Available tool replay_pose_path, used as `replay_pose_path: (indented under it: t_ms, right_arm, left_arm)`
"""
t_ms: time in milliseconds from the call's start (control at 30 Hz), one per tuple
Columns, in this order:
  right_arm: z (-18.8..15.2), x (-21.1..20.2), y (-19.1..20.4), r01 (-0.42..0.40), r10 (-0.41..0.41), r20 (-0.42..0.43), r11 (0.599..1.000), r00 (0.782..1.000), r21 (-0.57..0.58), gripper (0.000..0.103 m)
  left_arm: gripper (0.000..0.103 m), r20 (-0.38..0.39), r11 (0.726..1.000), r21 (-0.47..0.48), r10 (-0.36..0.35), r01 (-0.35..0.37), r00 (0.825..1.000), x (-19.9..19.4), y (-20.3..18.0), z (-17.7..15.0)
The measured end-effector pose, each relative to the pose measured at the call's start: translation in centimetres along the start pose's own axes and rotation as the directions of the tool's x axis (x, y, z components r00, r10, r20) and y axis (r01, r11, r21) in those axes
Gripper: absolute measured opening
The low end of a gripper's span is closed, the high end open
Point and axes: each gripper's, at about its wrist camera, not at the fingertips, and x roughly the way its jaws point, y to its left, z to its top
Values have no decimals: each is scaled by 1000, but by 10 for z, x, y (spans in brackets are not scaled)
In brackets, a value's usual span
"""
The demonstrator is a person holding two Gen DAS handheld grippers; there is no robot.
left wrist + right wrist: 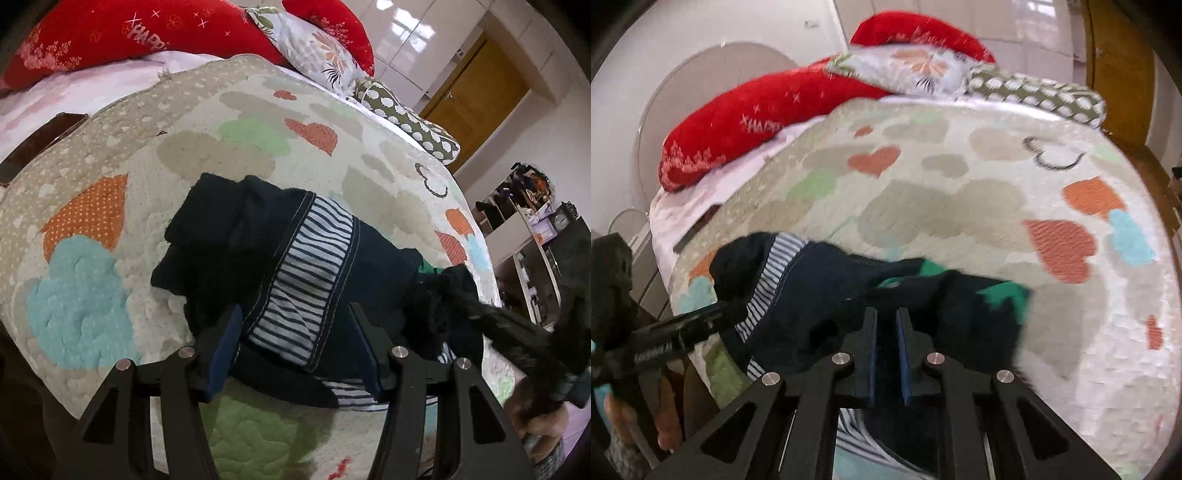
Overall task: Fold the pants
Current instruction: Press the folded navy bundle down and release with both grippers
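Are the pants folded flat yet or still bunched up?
Bunched: the pants lie in a rumpled heap on the quilt, striped lining showing.

Black angular gripper frames, silver round screws, dark blue pads on the fingers point(225, 354).

Pants point(295, 258) bunched on the quilt point(110, 206) near the bed's front edge, between the left gripper point(295, 343) and right gripper point(886, 350), left jaws set wide to either side of the fabric, right jaws close together with cloth between. Behind the pants, across the quilt, pillows point(110, 33) along the bed's far end. Right of the bed, a door point(476, 99) at the back and shelves point(524, 236) nearer.
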Motion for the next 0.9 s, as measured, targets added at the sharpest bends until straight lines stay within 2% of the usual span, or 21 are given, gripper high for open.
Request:
replay_pose_path:
  t_ms: [100,167,333,467,600,800,900]
  right_arm:
    - [-9,26,6,31,-32,-65,999,997,-18,11]
    - [-15,37,6,52,-55,-71,998,996,-33,12]
    - [-11,27,5,40,-42,-81,999,996,-29,12]
    - [0,-2,8,-11,11,-23,1000,1000,-9,12]
    - [4,-2,14,-50,50,-33,999,998,7,17]
    - [-16,35,18,-38,40,-124,999,991,24,23]
    - [-17,26,22,-30,29,-85,1000,996,-2,23]
  left_arm:
    - [56,7,999,-28,-28,28,1000,-6,6,1]
    - [56,24,997,-58,-42,43,999,-14,12,2]
    - [57,122,988,-151,0,19,993,-36,40,6]
    - [57,88,980,-200,37,-18,995,-28,59,3]
    - [57,21,979,-179,98,-93,995,-10,59,-3]
    - [57,28,980,-170,109,-103,994,-18,56,-3]
    - [57,50,979,-131,165,-157,985,-28,45,-4]
